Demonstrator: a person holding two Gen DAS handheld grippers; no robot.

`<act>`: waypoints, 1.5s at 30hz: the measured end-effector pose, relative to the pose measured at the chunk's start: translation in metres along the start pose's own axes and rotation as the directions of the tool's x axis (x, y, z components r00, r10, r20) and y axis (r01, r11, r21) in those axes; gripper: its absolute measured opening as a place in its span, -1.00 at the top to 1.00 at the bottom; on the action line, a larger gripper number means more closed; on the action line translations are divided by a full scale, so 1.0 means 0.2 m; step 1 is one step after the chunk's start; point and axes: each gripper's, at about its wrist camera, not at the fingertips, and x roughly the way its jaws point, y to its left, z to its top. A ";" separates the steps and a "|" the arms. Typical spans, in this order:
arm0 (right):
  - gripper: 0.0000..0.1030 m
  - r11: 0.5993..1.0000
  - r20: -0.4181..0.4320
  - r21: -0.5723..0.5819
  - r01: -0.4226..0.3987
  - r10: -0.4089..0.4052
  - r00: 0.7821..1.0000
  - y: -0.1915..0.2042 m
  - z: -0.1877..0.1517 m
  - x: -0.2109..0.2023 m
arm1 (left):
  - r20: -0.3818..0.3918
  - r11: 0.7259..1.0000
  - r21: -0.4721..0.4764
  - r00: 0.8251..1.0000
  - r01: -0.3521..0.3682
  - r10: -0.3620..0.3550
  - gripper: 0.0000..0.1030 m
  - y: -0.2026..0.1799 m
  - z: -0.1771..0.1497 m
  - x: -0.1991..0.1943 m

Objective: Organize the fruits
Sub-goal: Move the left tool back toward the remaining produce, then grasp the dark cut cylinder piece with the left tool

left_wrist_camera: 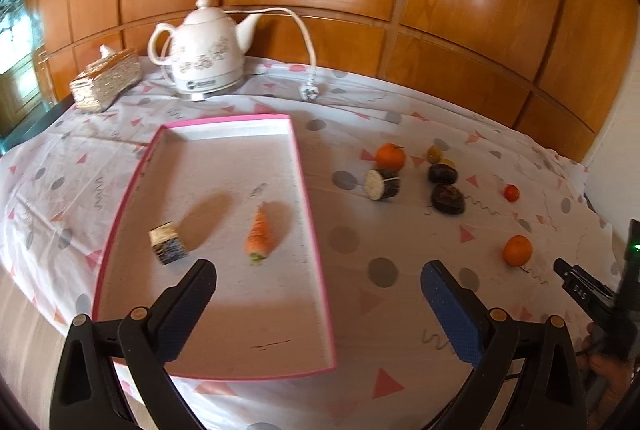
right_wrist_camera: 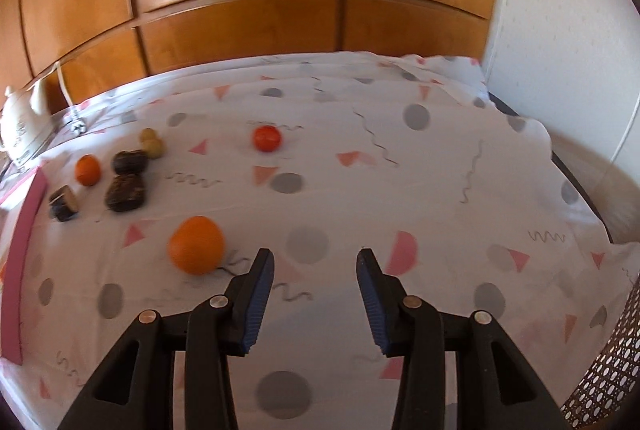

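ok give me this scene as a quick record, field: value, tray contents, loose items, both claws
tray: pink-rimmed tray on the patterned tablecloth
in tray: carrot, dark cut chunk
loose on cloth: near orange, far orange, red tomato, two dark lumps, round-cut dark piece, small greenish fruits
left claw: open, empty, over the tray's near end
right claw: open, empty, just right of the near orange
background: white kettle

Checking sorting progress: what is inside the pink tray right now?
Inside the pink tray: a carrot and a small dark-and-white block. The left gripper hides part of its near end.
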 end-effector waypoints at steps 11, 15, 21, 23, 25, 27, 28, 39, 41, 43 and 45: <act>0.15 0.999 -0.022 0.039 0.030 -0.029 0.999 -0.11 -0.03 0.07 | -0.090 0.992 0.060 0.991 0.109 -0.104 -0.62 -0.13 0.06 0.12; 0.15 0.999 -0.029 0.041 0.027 -0.026 0.999 -0.12 -0.04 0.09 | -0.125 0.986 0.075 0.983 0.146 -0.136 -0.24 -0.15 0.12 0.18; 0.15 0.999 -0.033 0.045 0.019 -0.017 0.999 -0.13 -0.03 0.11 | -0.172 0.978 0.068 0.968 0.195 -0.181 -0.03 -0.22 0.24 0.34; 0.15 0.999 -0.036 0.048 0.016 -0.014 0.999 -0.13 -0.04 0.11 | -0.177 0.985 0.060 0.973 0.164 -0.152 -0.04 -0.24 0.29 0.41; 0.15 0.999 -0.038 0.049 0.018 -0.016 0.999 -0.14 -0.04 0.12 | -0.188 0.987 0.058 0.973 0.150 -0.137 -0.04 -0.26 0.32 0.49; 0.15 0.998 -0.039 0.054 0.020 -0.018 0.999 -0.16 -0.04 0.13 | -0.204 0.991 0.058 0.973 0.118 -0.104 -0.04 -0.28 0.36 0.58; 0.15 0.998 -0.040 0.057 0.021 -0.018 0.999 -0.16 -0.04 0.13 | -0.211 0.992 0.058 0.972 0.115 -0.100 -0.04 -0.29 0.37 0.62; 0.15 0.998 -0.061 0.064 0.022 -0.018 0.998 -0.20 -0.05 0.16 | -0.243 0.994 0.049 0.967 0.098 -0.084 0.40 -0.32 0.38 0.87; 0.15 0.998 -0.059 0.057 0.026 -0.023 0.998 -0.20 -0.05 0.16 | -0.239 0.992 0.040 0.965 0.118 -0.105 0.42 -0.30 0.35 0.84; 0.15 0.998 -0.059 0.059 0.028 -0.024 0.998 -0.20 -0.05 0.16 | -0.223 0.990 0.053 0.968 0.131 -0.116 0.48 -0.30 0.32 0.78; 0.15 0.998 -0.063 0.059 0.030 -0.026 0.998 -0.19 -0.06 0.17 | -0.209 0.987 0.073 0.970 0.140 -0.123 0.49 -0.30 0.28 0.72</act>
